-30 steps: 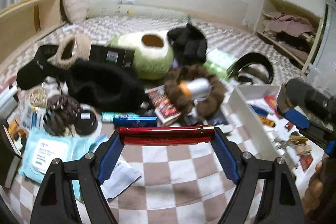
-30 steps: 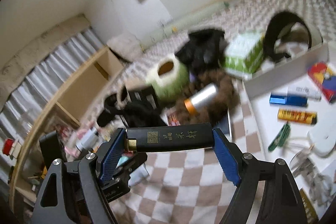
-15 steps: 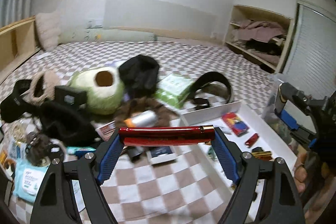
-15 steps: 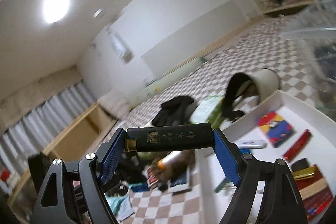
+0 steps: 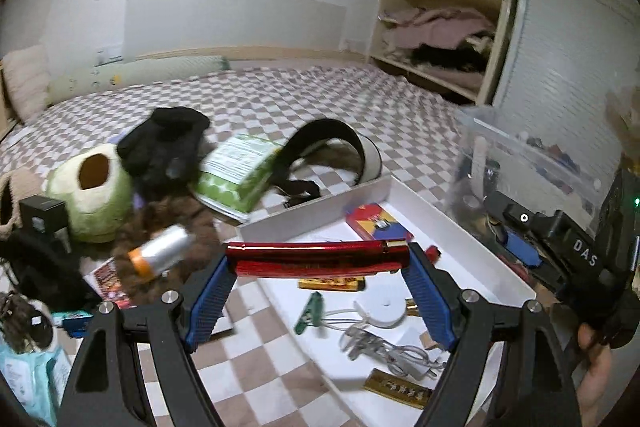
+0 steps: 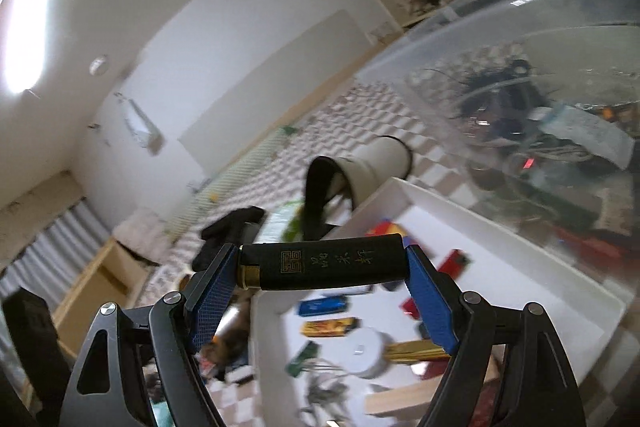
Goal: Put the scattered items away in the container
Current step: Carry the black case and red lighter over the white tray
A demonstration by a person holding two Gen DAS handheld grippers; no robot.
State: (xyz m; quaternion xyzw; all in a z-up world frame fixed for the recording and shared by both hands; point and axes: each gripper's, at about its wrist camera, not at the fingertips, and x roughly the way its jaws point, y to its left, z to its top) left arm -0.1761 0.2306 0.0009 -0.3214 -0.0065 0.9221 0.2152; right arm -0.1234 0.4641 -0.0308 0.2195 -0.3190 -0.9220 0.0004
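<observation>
Both grippers are hovering near the white tray (image 5: 448,223): the left gripper (image 5: 320,277) is clamping a red tube (image 5: 320,259) crosswise over its near-left edge, while the right gripper (image 6: 322,285) is gripping a black tube (image 6: 324,261) crosswise above its middle.

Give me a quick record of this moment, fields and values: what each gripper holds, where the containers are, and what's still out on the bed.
left gripper: shut on red tube, held crosswise
right gripper: shut on black tube, gold lettering, held crosswise
white tray: on the checkered bed cover, holds small items
clear bin: beside the tray, partly filled
still loose: green pack, silver can, black glove
</observation>
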